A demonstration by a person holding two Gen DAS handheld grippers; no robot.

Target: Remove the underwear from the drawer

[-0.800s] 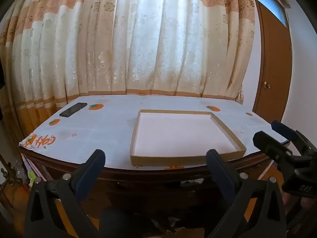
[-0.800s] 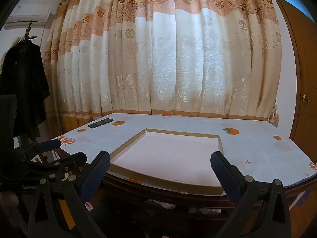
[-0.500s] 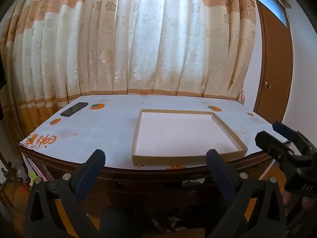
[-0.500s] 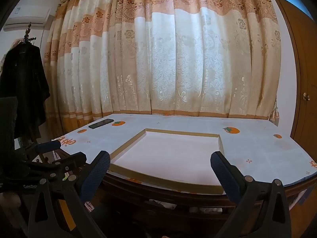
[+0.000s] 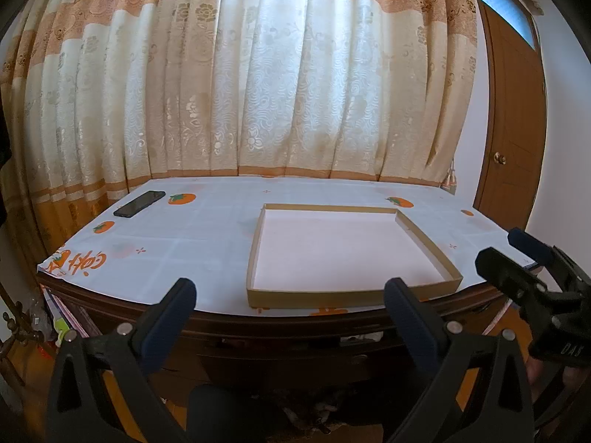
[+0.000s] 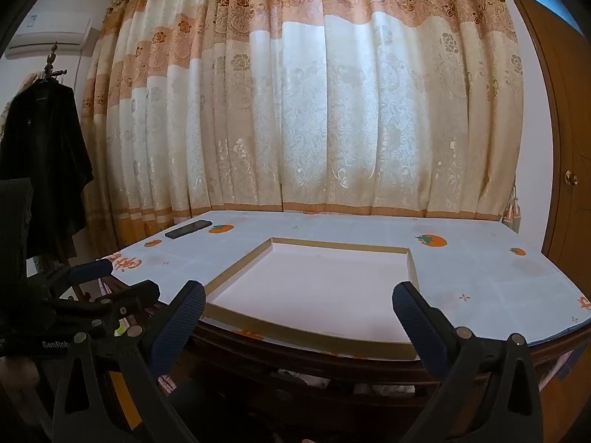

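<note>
Before the table (image 5: 207,229) — both grippers agape

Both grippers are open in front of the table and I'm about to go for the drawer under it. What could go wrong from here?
1. The drawer front sits in dark shadow under the table edge; I can't make out a handle, so a reach may miss.
2. The shallow cardboard tray lies at the near edge; lifting a gripper could knock it.
3. The left gripper and right gripper are close together and could collide.
</note>
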